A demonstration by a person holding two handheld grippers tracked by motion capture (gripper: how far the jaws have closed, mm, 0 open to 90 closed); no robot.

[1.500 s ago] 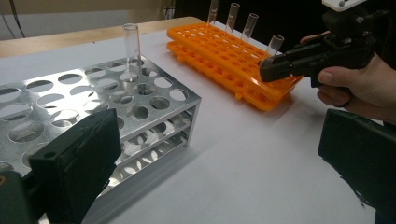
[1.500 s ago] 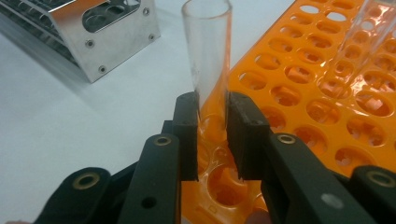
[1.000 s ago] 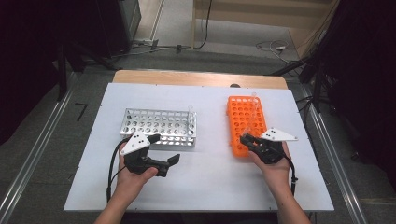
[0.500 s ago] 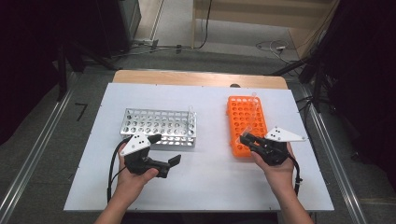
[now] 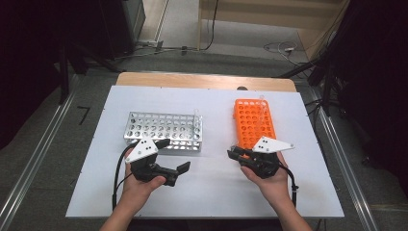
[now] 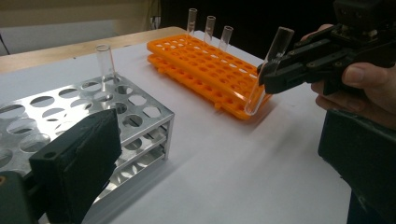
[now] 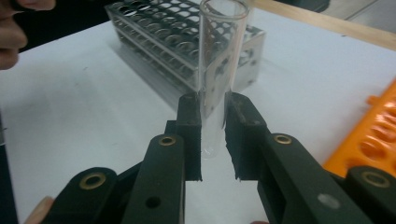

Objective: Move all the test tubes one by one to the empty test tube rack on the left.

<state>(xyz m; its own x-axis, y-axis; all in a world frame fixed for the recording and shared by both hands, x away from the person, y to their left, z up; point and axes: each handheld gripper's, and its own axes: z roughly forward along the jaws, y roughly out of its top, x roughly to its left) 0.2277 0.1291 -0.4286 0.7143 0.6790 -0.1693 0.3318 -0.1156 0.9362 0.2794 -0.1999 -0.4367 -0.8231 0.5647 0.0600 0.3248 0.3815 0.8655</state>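
My right gripper (image 5: pixel 233 153) is shut on a clear glass test tube (image 6: pixel 273 65), which hangs tilted just off the near corner of the orange rack (image 5: pixel 255 122). In the right gripper view the tube (image 7: pixel 219 60) stands upright between the two black pads (image 7: pixel 190 116), held at its lower part. Three more tubes (image 6: pixel 208 25) stand at the far end of the orange rack (image 6: pixel 201 60). One tube (image 6: pixel 105 60) stands in a corner hole of the metal rack (image 5: pixel 163 131). My left gripper (image 5: pixel 173 155) rests open in front of the metal rack, nothing between its jaws.
Both racks sit on a white board (image 5: pixel 211 197) over a wooden table (image 5: pixel 202 79). Bare white surface lies between the two racks and in front of them. Cables (image 5: pixel 279 48) run across the floor beyond the table.
My right gripper has carried the tube leftward and slightly toward the person, off the orange rack's near end. The left gripper has stayed where it was.
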